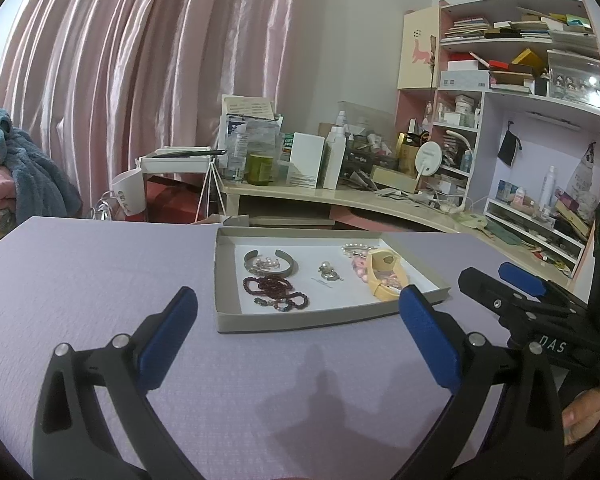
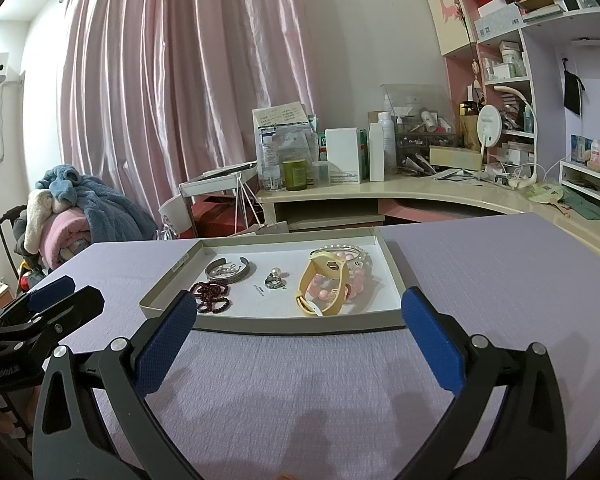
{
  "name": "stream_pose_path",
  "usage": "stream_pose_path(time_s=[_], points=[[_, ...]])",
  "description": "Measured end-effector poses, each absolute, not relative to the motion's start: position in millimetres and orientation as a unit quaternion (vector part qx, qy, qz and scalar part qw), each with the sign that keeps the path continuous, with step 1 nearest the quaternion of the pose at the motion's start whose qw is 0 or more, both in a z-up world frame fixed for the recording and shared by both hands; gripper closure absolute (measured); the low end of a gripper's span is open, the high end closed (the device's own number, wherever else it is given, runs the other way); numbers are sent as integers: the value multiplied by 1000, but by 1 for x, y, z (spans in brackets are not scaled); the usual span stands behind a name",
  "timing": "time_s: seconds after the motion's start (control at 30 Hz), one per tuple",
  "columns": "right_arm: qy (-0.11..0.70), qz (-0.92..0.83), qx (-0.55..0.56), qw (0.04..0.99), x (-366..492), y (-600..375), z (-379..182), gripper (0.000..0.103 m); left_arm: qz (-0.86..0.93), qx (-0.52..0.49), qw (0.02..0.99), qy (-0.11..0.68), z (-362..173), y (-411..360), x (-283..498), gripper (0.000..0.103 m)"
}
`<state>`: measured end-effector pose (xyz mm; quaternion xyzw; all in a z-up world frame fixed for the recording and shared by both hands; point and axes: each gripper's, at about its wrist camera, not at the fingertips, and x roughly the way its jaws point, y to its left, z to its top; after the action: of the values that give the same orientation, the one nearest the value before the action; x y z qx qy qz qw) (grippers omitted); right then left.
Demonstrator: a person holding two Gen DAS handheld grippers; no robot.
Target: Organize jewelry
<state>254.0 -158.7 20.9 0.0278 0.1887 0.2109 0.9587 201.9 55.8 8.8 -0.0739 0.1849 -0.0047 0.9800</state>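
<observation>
A shallow grey cardboard tray (image 1: 300,322) (image 2: 300,326) lies on the lilac table. Inside it are a silver cuff bangle (image 1: 271,261) (image 2: 230,271), a dark red bead bracelet (image 1: 274,290) (image 2: 212,296), small rings (image 1: 329,273) (image 2: 275,280), a yellow watch-like band (image 1: 386,274) (image 2: 325,284) over pink beads (image 2: 354,280), and a pearl bracelet (image 1: 354,247) (image 2: 340,247). My left gripper (image 1: 298,300) hovers open just short of the tray. My right gripper (image 2: 298,302) is also open in front of the tray; its blue pads (image 1: 522,278) show at right in the left wrist view.
The lilac table (image 1: 100,264) (image 2: 500,264) stretches left and right of the tray. Behind it stands a cluttered beige desk (image 1: 340,196) (image 2: 420,192) with bottles and boxes, pink shelves (image 1: 520,80) and a pink curtain (image 2: 180,80). A pile of blankets (image 2: 76,208) sits at left.
</observation>
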Motion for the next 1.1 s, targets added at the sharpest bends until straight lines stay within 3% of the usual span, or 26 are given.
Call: stream_pose_path(time_s=[1.1], points=[[186,213,28,959,253,-158,24,1,-9,-76,980,185,10,52,202,2]])
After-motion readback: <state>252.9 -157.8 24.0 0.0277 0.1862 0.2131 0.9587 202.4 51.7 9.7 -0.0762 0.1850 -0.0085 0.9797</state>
